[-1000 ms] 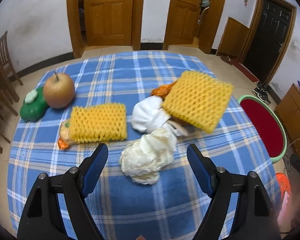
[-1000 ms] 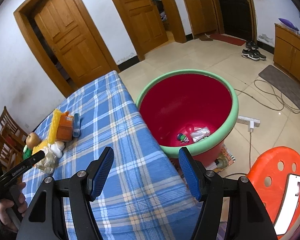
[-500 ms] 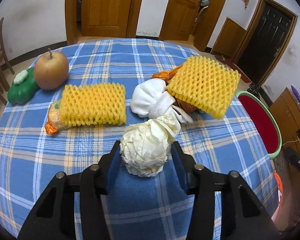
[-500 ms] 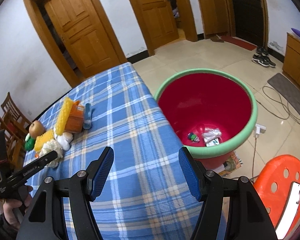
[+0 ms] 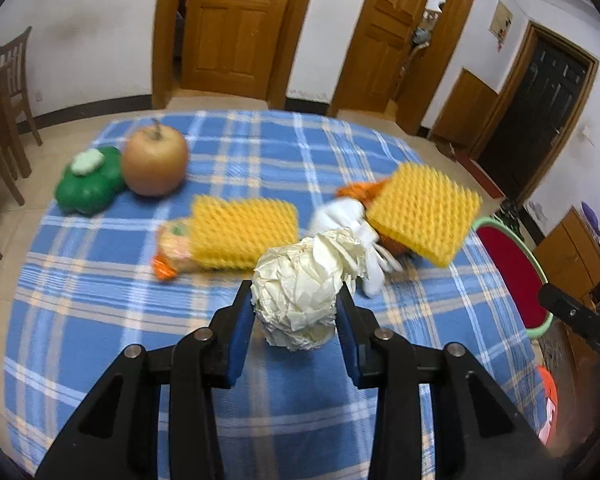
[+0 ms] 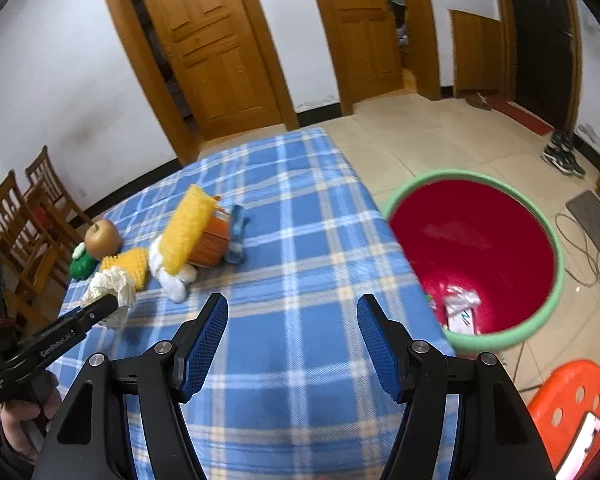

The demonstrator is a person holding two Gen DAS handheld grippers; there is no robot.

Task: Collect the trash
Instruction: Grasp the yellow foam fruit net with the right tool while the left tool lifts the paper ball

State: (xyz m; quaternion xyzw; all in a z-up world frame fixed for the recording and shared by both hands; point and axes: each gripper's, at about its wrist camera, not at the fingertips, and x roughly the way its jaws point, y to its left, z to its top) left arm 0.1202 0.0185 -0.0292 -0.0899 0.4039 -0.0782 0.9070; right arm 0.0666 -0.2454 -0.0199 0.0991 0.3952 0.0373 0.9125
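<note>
The left gripper (image 5: 296, 312) pinches the crumpled paper ball (image 5: 300, 292) between its blue pads, holding it just above the checked tablecloth (image 5: 100, 320), in front of the yellow foam nets (image 5: 244, 232). The right gripper (image 6: 292, 344) hangs spread and empty near the red bin (image 6: 476, 248). The wad looks light, soft and crushable, best squeezed across its middle; roughly round, its loose tail points away toward the white cloth (image 5: 340, 216).

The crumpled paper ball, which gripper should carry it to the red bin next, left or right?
Left. The left gripper is shut on the crumpled paper ball. The right gripper is open and holds nothing above the tablecloth, so a handover looks needless. The red bin stands beside the table.
</note>
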